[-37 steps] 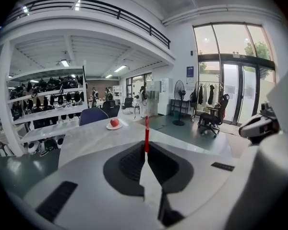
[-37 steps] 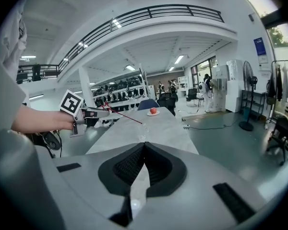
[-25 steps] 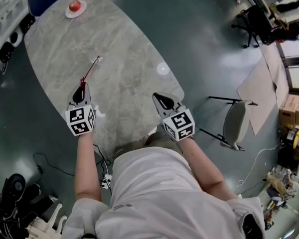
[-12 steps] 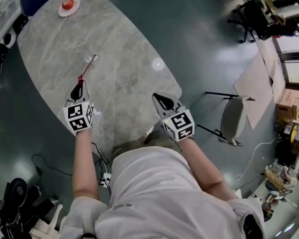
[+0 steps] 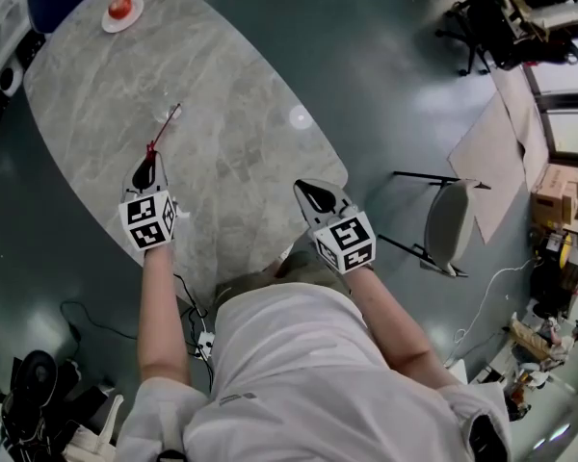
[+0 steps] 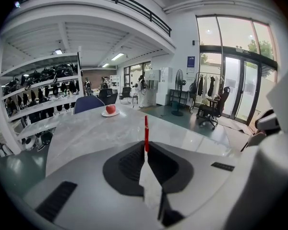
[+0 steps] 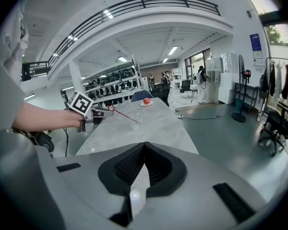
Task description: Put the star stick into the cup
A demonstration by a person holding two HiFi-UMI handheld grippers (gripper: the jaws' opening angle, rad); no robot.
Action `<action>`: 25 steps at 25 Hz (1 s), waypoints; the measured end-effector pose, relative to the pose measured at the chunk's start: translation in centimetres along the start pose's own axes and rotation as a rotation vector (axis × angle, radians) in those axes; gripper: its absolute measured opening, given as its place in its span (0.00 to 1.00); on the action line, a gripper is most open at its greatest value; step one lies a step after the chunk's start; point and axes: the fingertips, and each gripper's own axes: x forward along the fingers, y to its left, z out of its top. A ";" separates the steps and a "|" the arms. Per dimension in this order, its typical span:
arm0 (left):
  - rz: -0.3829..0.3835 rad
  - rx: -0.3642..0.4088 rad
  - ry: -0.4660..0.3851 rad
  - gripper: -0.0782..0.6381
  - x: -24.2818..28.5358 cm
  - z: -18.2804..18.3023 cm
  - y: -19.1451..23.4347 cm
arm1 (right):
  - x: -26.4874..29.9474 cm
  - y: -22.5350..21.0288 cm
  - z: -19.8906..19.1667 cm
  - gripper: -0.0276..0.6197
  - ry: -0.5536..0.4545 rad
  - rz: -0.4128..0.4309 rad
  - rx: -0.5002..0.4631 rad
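My left gripper (image 5: pixel 150 159) is shut on the star stick (image 5: pixel 164 128), a thin red stick, near the table's left edge. In the left gripper view the stick (image 6: pixel 146 133) rises straight out from between the closed jaws. The right gripper view shows its small star end by the left gripper (image 7: pixel 104 110) and its far end reaching a small clear cup (image 7: pixel 136 120) on the marble table (image 5: pixel 231 75). In the head view the cup (image 5: pixel 174 114) is a faint pale spot at the stick's tip. My right gripper (image 5: pixel 303 189) hovers at the table's near edge, shut with nothing in it.
A red apple on a white plate (image 5: pixel 121 9) sits at the table's far end. A grey chair (image 5: pixel 451 224) stands on the floor to the right. Shelving lines the left wall (image 6: pixel 33 90). The table edge runs just under both grippers.
The head camera has shifted, so the table sits slightly further left in view. The left gripper still holds the stick pointing at the cup; the right gripper has not moved.
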 end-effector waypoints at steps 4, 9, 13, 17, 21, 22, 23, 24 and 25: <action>0.007 -0.004 0.002 0.13 0.3 -0.1 0.1 | 0.0 -0.4 -0.1 0.06 0.002 -0.003 0.002; 0.019 -0.006 0.007 0.13 0.1 -0.1 0.2 | -0.3 -0.6 -0.3 0.06 0.001 -0.004 0.003; 0.030 -0.008 0.009 0.13 -0.3 -0.3 -0.1 | -0.6 -0.8 -0.4 0.06 -0.006 0.002 -0.002; 0.036 -0.012 0.005 0.13 -1.2 -0.1 -0.5 | -1.0 -0.5 0.0 0.06 -0.017 0.016 -0.016; 0.044 -0.014 -0.006 0.13 -2.7 0.1 -1.0 | -1.3 0.0 0.5 0.06 -0.032 0.037 -0.032; 0.046 -0.014 -0.009 0.13 -3.1 0.2 -1.1 | -1.4 0.2 0.7 0.06 -0.036 0.044 -0.037; 0.048 -0.013 -0.010 0.13 -3.5 0.2 -1.3 | -1.5 0.4 0.8 0.06 -0.041 0.050 -0.042; 0.048 -0.012 -0.012 0.13 -4.0 0.3 -1.5 | -1.6 0.6 1.0 0.06 -0.046 0.058 -0.047; 0.048 -0.009 -0.014 0.13 -4.5 0.3 -1.8 | -1.7 0.8 1.1 0.06 -0.051 0.066 -0.052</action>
